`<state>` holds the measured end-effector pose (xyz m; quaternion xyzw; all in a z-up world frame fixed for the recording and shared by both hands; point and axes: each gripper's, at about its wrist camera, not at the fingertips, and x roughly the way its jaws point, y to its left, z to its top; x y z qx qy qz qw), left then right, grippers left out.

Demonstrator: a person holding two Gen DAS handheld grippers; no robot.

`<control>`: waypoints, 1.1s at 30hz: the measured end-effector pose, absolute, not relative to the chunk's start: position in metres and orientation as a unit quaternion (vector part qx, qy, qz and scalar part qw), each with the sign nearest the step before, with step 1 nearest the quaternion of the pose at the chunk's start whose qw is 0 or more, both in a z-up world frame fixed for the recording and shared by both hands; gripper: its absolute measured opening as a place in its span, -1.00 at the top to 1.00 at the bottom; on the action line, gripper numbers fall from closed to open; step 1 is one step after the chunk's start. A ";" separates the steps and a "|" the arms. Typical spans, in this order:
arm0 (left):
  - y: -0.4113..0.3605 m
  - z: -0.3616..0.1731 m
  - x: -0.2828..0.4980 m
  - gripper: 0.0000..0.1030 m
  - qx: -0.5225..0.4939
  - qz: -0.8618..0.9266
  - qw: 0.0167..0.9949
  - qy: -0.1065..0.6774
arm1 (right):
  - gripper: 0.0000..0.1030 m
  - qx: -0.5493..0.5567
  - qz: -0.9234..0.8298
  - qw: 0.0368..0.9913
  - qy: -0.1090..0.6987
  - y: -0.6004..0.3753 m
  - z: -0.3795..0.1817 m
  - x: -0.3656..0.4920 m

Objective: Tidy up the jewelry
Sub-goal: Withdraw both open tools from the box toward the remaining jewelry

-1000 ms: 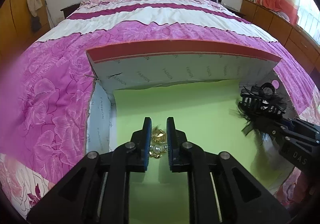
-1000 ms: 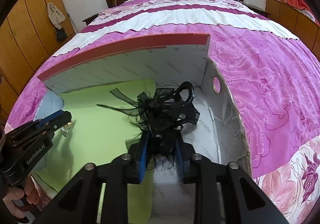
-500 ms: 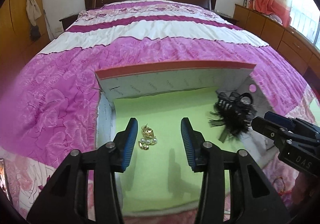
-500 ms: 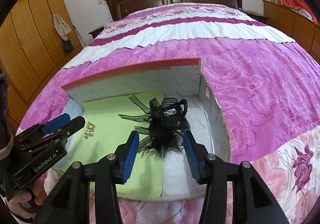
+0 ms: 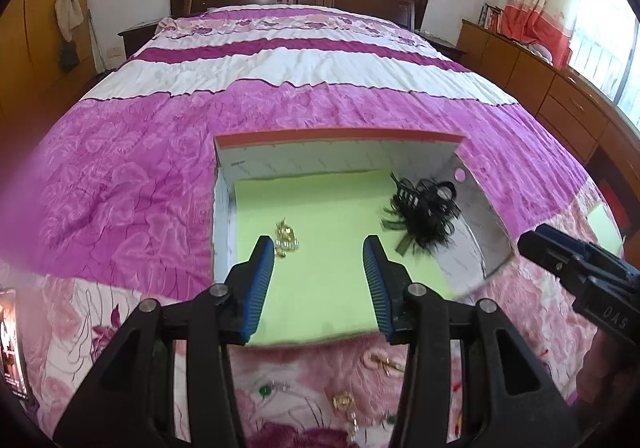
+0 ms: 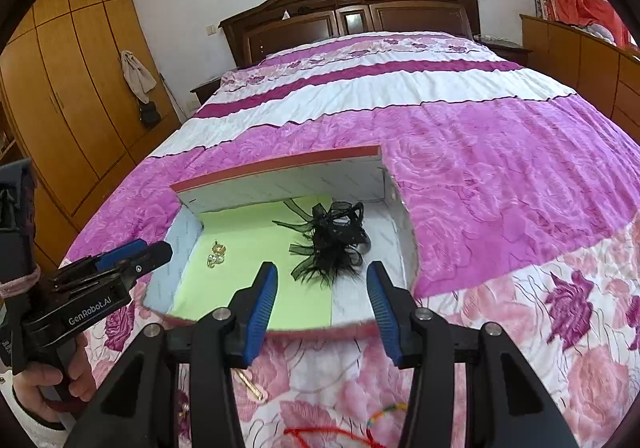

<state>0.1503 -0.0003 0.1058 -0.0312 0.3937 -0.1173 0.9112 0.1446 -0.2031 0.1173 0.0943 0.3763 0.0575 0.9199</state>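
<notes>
Jewelry: gold earrings (image 5: 286,238) left in box (image 5: 336,138), black hair clip (image 5: 424,214) right, kept sorted | left gripper (image 5: 319,248), right gripper (image 6: 322,274) apart, empty | loose pieces (image 5: 344,400) near, for pickup

Both grippers share a build: black angular frames with silver round screw heads and blue ribbed pads. The left gripper (image 6: 158,250) carries white "GenRobot.AI" lettering on its side (pink cord is wound just behind that lettering). The right gripper (image 5: 532,244) shows raised letters "DAS".
</notes>
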 end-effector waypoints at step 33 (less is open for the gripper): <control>0.026 0.039 0.103 0.27 -0.001 -0.094 0.875 0.475 | 0.03 0.114 0.053 0.886 0.447 -0.205 0.063 0.094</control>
